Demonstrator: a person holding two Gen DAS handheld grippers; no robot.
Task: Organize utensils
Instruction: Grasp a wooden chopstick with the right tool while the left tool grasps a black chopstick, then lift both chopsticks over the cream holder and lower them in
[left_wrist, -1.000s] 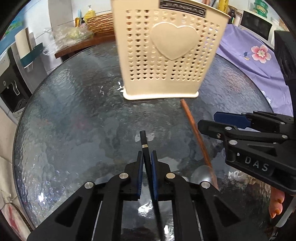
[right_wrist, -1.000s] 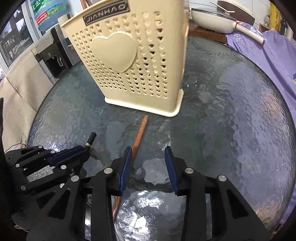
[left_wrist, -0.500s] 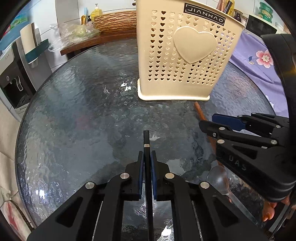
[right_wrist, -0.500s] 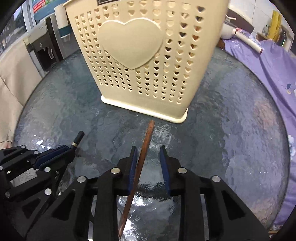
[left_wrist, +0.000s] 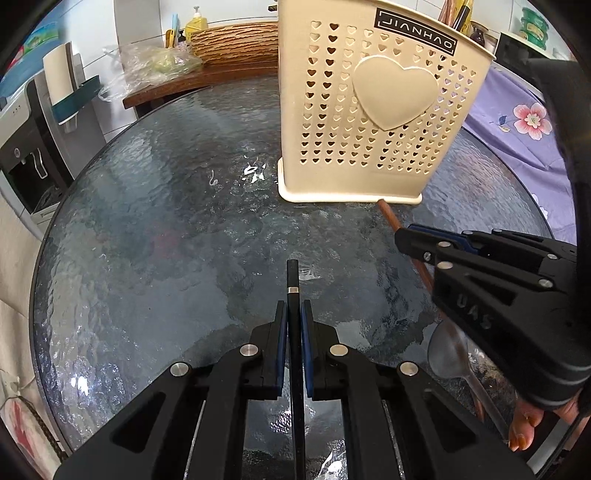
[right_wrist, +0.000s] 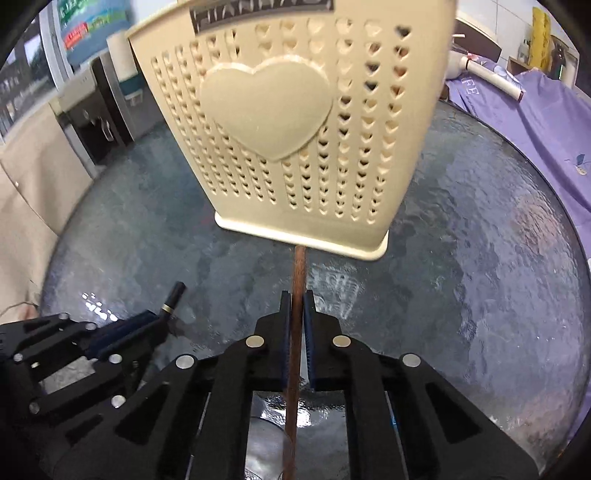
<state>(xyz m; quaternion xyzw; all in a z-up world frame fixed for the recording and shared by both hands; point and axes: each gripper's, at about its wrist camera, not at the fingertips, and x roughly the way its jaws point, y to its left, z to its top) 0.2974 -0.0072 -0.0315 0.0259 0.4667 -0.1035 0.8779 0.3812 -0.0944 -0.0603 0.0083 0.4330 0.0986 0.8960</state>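
A cream utensil holder (left_wrist: 373, 110) (right_wrist: 295, 140) with heart-shaped holes stands on the round glass table (left_wrist: 166, 221). My left gripper (left_wrist: 293, 314) is shut on a black chopstick (left_wrist: 293, 288) with a silver band, whose tip points toward the holder. To its right, my right gripper (right_wrist: 297, 306) (left_wrist: 406, 236) is shut on a brown wooden chopstick (right_wrist: 298, 269) (left_wrist: 389, 218), whose far end reaches the holder's base. A metal spoon (left_wrist: 448, 350) lies on the glass under the right gripper. Several utensils stick out of the holder's top.
Behind the table stand a wooden shelf (left_wrist: 192, 79) with a wicker basket (left_wrist: 236, 42) and plastic bags. A water dispenser (left_wrist: 33, 147) is at the left. Purple floral cloth (left_wrist: 517, 122) covers furniture at the right. A person's bare toes (left_wrist: 521, 424) show below the glass.
My right gripper slid left over the brown chopstick and shut on it, coming closer to the holder. The left gripper kept its hold on the black chopstick.
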